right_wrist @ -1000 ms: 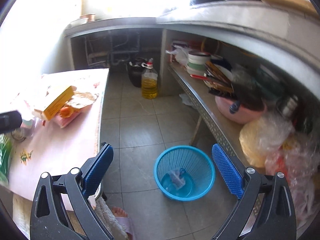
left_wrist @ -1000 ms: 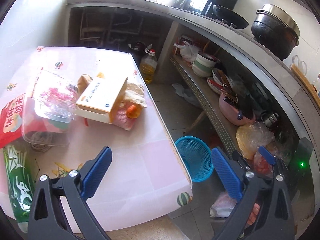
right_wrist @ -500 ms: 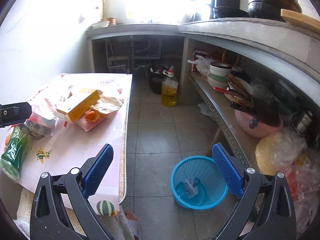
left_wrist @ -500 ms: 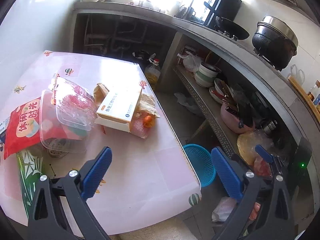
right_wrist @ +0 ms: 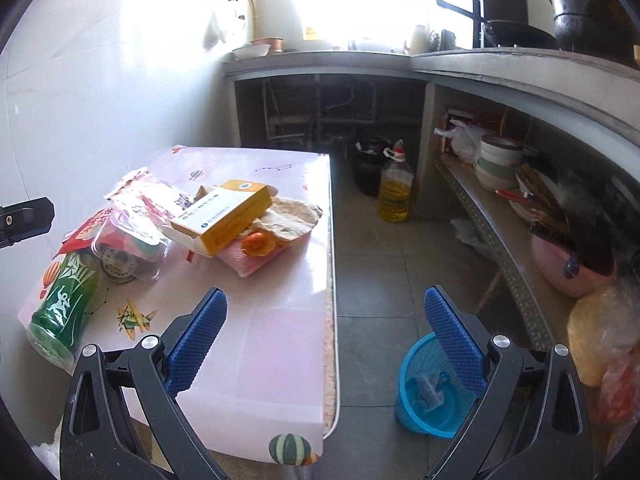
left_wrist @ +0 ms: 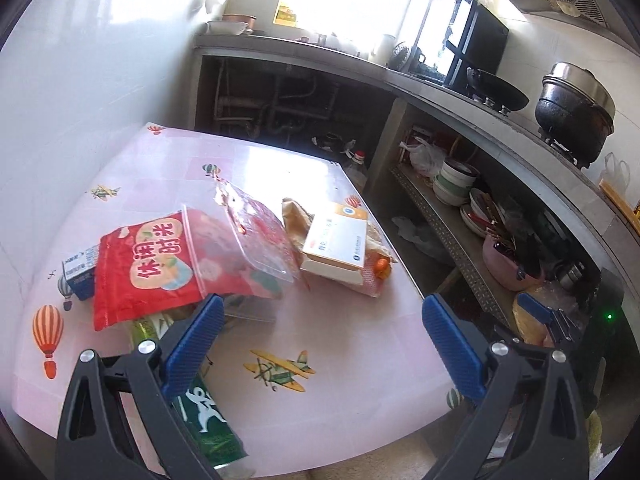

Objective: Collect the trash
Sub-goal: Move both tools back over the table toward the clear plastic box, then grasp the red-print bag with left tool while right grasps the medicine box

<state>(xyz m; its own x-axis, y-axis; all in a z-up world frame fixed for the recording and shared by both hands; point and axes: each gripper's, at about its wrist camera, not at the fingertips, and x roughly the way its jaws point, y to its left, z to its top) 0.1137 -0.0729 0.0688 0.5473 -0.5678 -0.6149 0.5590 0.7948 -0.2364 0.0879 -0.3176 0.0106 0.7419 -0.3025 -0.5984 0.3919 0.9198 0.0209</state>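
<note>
A round blue plastic basket (right_wrist: 430,392) stands on the floor beside the pink tabletop (right_wrist: 276,340). On the tabletop lie a red snack bag (left_wrist: 148,264), a yellow-and-white cardboard box (right_wrist: 224,212) and a green bottle (right_wrist: 62,304) on its side.

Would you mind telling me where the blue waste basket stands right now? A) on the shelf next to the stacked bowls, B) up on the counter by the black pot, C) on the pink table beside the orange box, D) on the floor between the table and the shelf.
D: the right wrist view shows the blue waste basket on the tiled floor, right of the table and left of the shelf.
</note>
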